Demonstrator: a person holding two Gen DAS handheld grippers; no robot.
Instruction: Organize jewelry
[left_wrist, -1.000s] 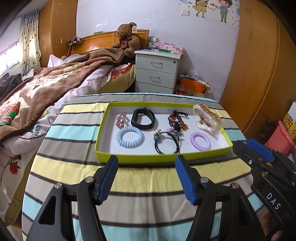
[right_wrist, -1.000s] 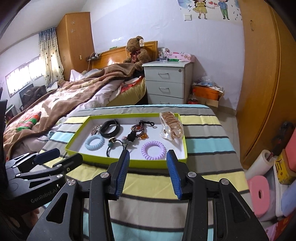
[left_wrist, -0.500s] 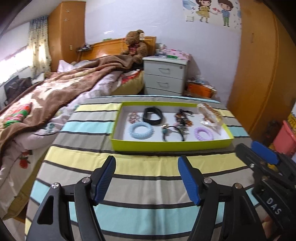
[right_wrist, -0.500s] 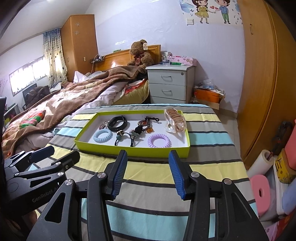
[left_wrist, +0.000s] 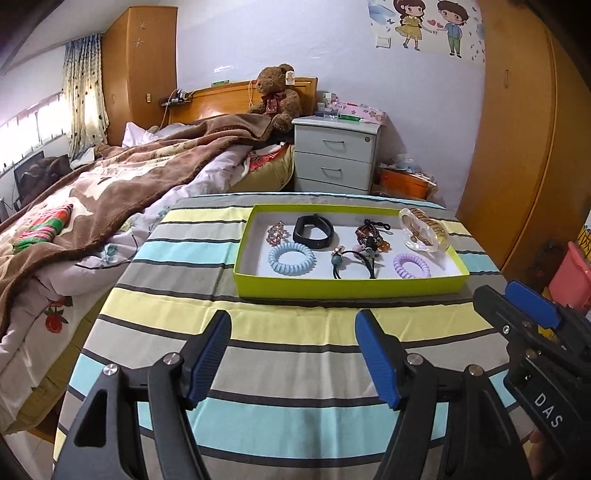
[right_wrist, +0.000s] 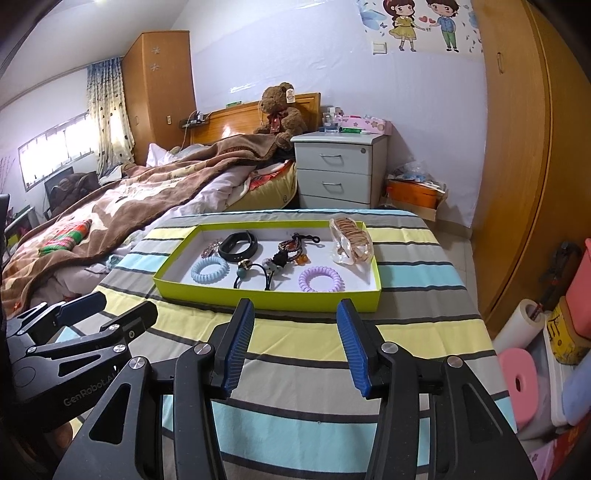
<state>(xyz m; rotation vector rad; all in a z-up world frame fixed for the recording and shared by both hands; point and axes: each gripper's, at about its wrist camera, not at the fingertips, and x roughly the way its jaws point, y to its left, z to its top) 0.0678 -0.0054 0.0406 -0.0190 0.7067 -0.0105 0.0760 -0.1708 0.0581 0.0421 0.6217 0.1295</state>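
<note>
A lime-green tray (left_wrist: 351, 286) (right_wrist: 266, 297) sits on the striped table. It holds a blue coil hair tie (left_wrist: 291, 257) (right_wrist: 209, 270), a black band (left_wrist: 313, 229) (right_wrist: 238, 245), a purple coil tie (left_wrist: 412, 265) (right_wrist: 320, 278), a black elastic with beads (left_wrist: 352, 264) (right_wrist: 255, 275), a beaded bracelet (left_wrist: 373, 234), a small sparkly piece (left_wrist: 275, 233) and a clear hair claw (left_wrist: 423, 230) (right_wrist: 351, 242). My left gripper (left_wrist: 293, 356) is open and empty, well short of the tray. My right gripper (right_wrist: 295, 349) is open and empty, also short of the tray.
The striped tablecloth (left_wrist: 295, 332) covers the table. A bed with a brown blanket (left_wrist: 92, 192) lies to the left, a white nightstand (left_wrist: 336, 155) behind, a wooden wardrobe (left_wrist: 517, 147) to the right. Pink bins and a roll (right_wrist: 524, 325) stand on the floor at right.
Both grippers have drawn back and up from the tray, which now looks smaller and farther away. Both stay open and empty.
</note>
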